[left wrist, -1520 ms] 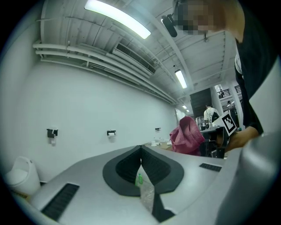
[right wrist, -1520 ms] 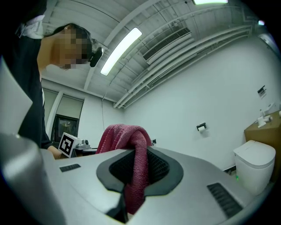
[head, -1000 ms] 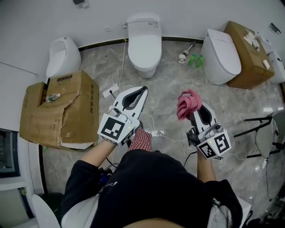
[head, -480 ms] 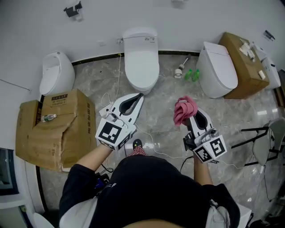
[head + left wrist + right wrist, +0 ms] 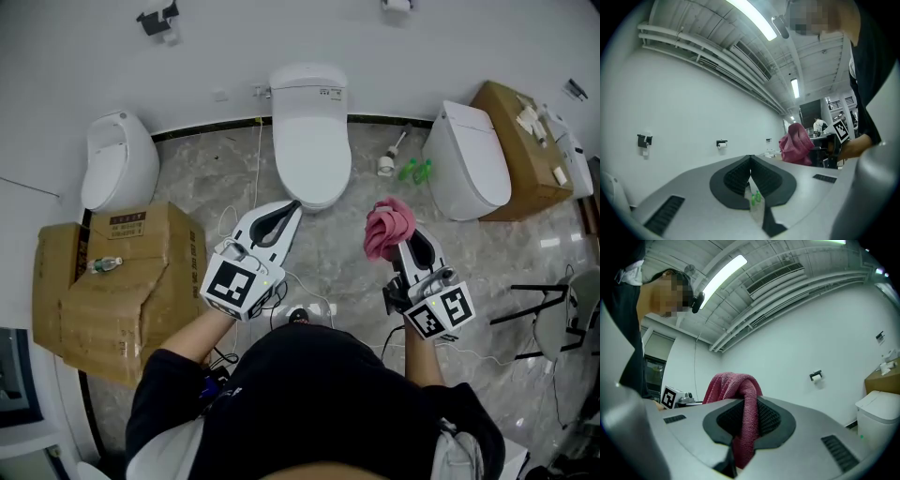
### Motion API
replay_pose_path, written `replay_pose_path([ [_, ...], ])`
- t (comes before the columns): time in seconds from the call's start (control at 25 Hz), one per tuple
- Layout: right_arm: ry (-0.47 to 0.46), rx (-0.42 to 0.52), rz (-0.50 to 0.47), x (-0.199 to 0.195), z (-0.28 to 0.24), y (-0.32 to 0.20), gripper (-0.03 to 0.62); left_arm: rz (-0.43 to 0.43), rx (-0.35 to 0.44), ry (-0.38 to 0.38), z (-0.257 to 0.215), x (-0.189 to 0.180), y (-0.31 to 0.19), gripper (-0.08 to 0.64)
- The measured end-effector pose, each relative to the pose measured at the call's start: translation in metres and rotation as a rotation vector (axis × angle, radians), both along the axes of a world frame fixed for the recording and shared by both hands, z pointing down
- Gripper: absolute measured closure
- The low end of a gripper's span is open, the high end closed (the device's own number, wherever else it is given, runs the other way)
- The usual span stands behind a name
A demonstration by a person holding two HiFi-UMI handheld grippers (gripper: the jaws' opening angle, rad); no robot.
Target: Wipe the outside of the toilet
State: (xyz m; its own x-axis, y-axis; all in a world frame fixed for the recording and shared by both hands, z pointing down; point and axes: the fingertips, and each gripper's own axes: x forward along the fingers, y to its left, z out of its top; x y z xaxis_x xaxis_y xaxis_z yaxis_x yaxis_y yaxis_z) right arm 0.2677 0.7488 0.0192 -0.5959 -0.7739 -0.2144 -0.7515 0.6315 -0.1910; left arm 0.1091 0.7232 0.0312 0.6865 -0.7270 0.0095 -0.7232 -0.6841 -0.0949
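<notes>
Straight ahead of both sets of fingers, across a stretch of marble floor (image 5: 356, 216), sits the toilet (image 5: 311, 141) we're meant to wipe, lid down, backed against the wall (image 5: 216, 47). So we're basically at zero on the actual wiping.

Our right gripper (image 5: 403, 240) has its fingers clamped on the red cloth (image 5: 388, 228). In the right gripper view a fold of it is pinched between them and the rest is bunched up over the tips. Our left gripper (image 5: 294, 204) has its fingers closed tip to tip with nothing between them. There's just a slit lower down where two green bottles (image 5: 754, 198) peek through.

The cloth is up in the air, well apart from the porcelain.

Done, as far as we can judge: cloth in hand, facing the fixture. Left: pretty much everything, meaning close in, get the cloth onto the lid and bowl sides, and work round.

Another toilet (image 5: 466, 150) stands off beyond the right fingers. We'd guess the one dead ahead is ours, but we can't be certain.
</notes>
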Motion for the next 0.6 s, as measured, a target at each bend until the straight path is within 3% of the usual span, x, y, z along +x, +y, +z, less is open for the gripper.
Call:
replay_pose_path([
  [0.24,-0.002,0.017,-0.019,-0.032,-0.005,-0.023,0.537,-0.008,-0.015,0.019,0.004,-0.028,-0.028,0.551],
  [0.6,0.005,-0.032,-0.030,-0.038,0.005,-0.068,0.537,-0.030,-0.024,0.020,0.008,-0.041,-0.064,0.551],
])
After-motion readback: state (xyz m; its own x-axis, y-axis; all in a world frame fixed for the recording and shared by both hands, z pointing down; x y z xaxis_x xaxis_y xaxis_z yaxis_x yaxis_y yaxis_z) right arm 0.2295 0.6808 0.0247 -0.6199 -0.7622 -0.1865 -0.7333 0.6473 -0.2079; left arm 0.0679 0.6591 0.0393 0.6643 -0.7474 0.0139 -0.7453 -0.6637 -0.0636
